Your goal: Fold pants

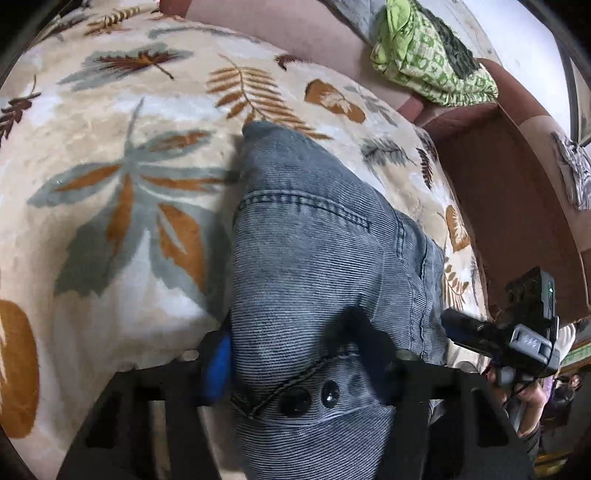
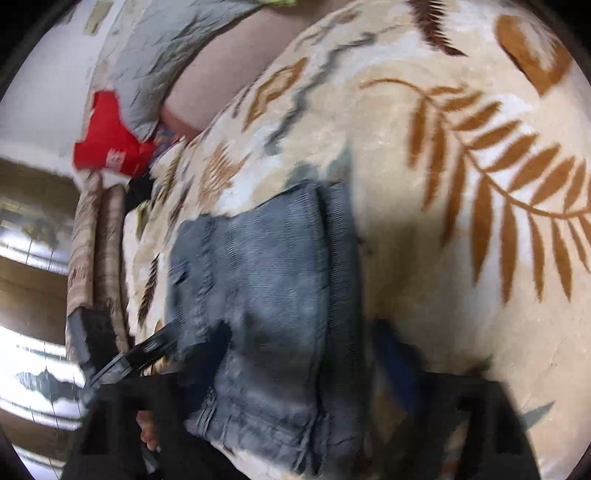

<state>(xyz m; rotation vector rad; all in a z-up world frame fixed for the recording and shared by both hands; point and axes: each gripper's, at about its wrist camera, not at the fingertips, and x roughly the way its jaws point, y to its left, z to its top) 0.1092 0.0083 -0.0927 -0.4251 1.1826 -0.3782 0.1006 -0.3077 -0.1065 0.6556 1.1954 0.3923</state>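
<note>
Denim pants (image 1: 314,240) lie partly folded on the leaf-print blanket (image 1: 110,229), our left gripper (image 1: 303,365) and right gripper (image 2: 295,369) each clamped on an end, with further folds left, we judge.

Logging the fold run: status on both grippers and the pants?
Left gripper shut on pants, waistband end. Right gripper shut on pants, other end. Pants over leaf-print blanket. Nothing in the way.

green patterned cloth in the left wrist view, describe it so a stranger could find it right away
Start from the big leaf-print blanket where the grey pants lie. Beyond its far edge runs a pinkish-brown sofa back; the green patterned cloth sits crumpled there, the only bright green item.
</note>
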